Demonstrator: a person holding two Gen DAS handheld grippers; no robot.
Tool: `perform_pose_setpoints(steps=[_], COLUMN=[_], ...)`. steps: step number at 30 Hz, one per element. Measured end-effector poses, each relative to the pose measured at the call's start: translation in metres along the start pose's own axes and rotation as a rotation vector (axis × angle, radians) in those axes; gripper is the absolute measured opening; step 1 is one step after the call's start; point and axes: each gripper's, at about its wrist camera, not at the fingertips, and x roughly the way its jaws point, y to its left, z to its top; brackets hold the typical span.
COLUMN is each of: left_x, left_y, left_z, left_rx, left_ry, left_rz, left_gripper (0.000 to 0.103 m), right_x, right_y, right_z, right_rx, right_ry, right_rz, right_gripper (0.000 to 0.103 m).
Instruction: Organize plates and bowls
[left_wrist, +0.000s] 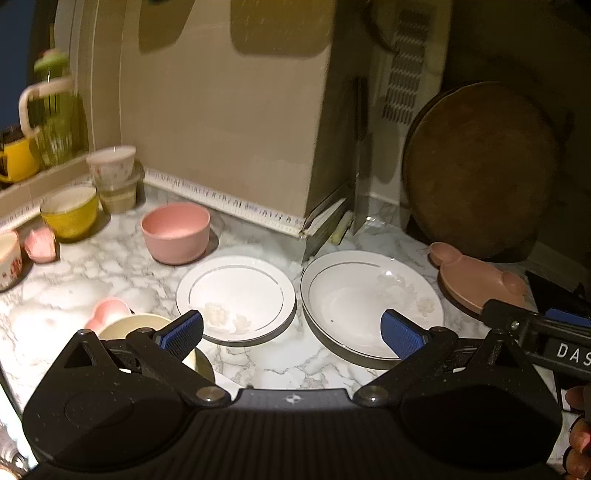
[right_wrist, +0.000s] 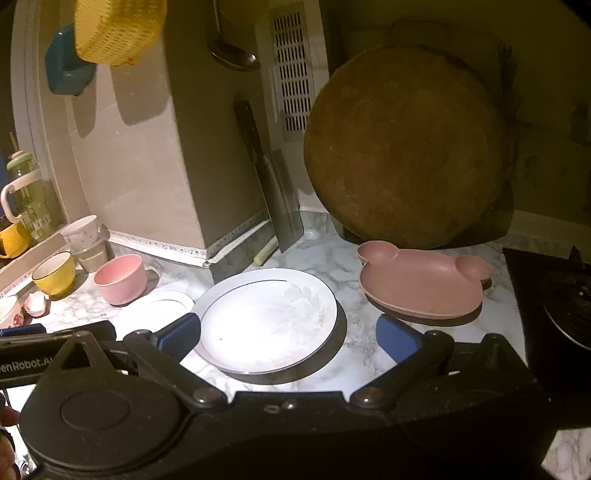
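Your left wrist view takes in both white plates side by side on the marble tabletop (left_wrist: 92, 266): the smaller white plate (left_wrist: 236, 297) on the left and the deep white plate (left_wrist: 369, 299) just beside it, almost rim to rim. It also shows a cream bowl (left_wrist: 127, 326) under your left finger. Your right wrist view hides most of the smaller plate behind the fingers, but gives you the whole pink bear-shaped plate (right_wrist: 421, 282) in front of the round wooden board (right_wrist: 402, 147) that leans on the wall. The pink bowl (left_wrist: 175, 232) and yellow bowl (left_wrist: 70, 210) sit further left, near the wall.

Your left gripper (left_wrist: 291, 332) is spread wide and holds nothing, hanging above the two plates. Your right gripper (right_wrist: 286, 336) is equally wide, empty, with the deep plate lying between its fingers.
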Motion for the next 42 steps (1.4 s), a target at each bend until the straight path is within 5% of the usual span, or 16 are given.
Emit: perform_pose_setpoints(steps=[10, 20, 32, 42], left_x=[0.087, 0.170, 0.205, 0.224], left_y=[-0.001, -0.002, -0.006, -0.002], left_z=[0.025, 0.039, 0.051, 0.057], left_rx=[-0.069, -0.072, -0.062, -0.069], left_ry=[0.124, 0.248, 0.297, 0.353], left_rz=[-0.019, -0.011, -0.041, -0.109], left_gripper=[0.101, 0.073, 0.038, 0.027], right_x=[0.094, 0.150, 0.174, 0.179], right_y=[-0.038, -0.046, -0.051, -0.054], right_z=[0.010, 0.006, 0.011, 0.011], right_rx=[0.010, 0.026, 0.069, 0.097], right_ry=[0.197, 0.310, 0.357, 0.385], right_rz=[0.000, 0.010, 0.058, 0.090], right_gripper=[0.079, 0.055, 0.029, 0.018])
